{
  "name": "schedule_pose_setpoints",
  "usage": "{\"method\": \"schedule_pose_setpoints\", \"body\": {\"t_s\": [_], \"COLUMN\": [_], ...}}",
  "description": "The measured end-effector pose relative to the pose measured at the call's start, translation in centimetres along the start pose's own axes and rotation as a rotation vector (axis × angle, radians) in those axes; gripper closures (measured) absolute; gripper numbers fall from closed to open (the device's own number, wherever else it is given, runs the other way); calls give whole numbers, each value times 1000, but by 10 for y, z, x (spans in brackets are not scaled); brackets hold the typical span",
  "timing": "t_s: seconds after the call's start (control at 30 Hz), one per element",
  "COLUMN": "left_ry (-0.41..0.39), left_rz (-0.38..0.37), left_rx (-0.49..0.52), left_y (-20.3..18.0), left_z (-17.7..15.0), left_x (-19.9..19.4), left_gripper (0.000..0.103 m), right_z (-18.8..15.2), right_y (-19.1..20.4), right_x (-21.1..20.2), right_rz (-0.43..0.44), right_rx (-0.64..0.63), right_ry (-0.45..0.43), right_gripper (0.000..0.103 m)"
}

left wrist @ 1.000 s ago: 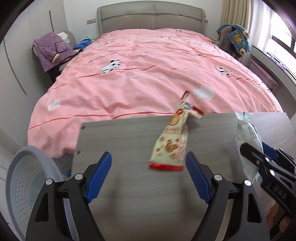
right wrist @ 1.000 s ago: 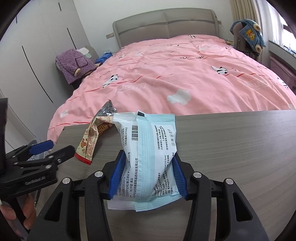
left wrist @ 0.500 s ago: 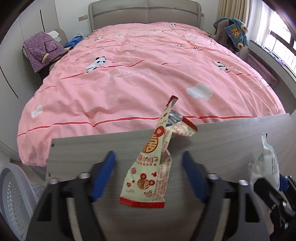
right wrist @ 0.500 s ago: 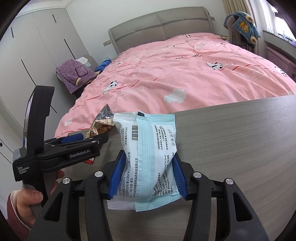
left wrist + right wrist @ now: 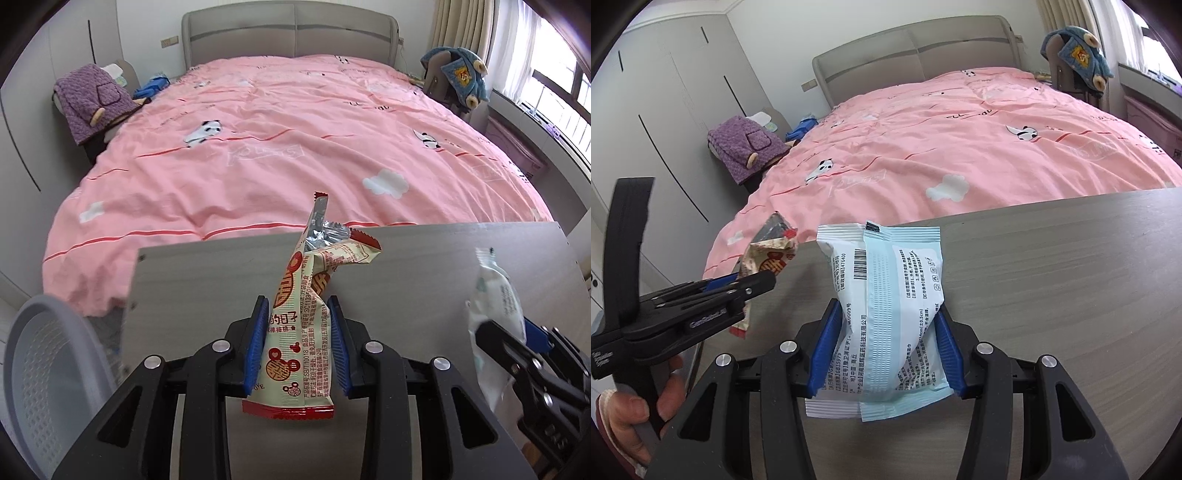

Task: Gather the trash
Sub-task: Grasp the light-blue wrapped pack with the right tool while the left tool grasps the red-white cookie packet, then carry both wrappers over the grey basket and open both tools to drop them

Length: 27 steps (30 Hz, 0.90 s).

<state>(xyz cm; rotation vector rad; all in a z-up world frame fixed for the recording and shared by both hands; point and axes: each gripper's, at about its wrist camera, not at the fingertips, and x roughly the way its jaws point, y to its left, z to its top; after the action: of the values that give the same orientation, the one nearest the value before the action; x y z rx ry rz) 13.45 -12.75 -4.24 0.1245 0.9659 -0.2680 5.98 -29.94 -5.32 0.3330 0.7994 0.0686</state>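
In the left wrist view, the left gripper sits at lower centre with its jaws closing, blue pads pressed on either side of a cream and red snack wrapper whose torn foil top stands above the grey wooden table. A grey perforated basket fills the lower left corner (beside the table edge). In the right wrist view, the right gripper at lower centre is clamped about halfway shut on a white and light-blue packet, held upright over the table. A pink bedspread spreads across the upper frame
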Motion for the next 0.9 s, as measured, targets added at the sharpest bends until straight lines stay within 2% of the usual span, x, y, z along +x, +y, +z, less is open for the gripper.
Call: {"method": "schedule_pose_setpoints", "body": {"t_s": [0.23,0.57,0.9], "left_ry": [-25,-71,-89], "left_rz": [20,64,126], "left_rx": [-30,-83,-208], "left_y": [27,72,144], "left_z": [-34,-74,-109], "left_x": [-41,-86,-118], "left_gripper": [71,71,71], "right_z": [-17,-41,-50], "right_y": [29,90,150], "right_x": [-9,-20,-21], "right_rz": [24,74,127], "right_rx": [-31,-112,-201], "right_ry": [17,32,39], "right_gripper": [54,54,54]}}
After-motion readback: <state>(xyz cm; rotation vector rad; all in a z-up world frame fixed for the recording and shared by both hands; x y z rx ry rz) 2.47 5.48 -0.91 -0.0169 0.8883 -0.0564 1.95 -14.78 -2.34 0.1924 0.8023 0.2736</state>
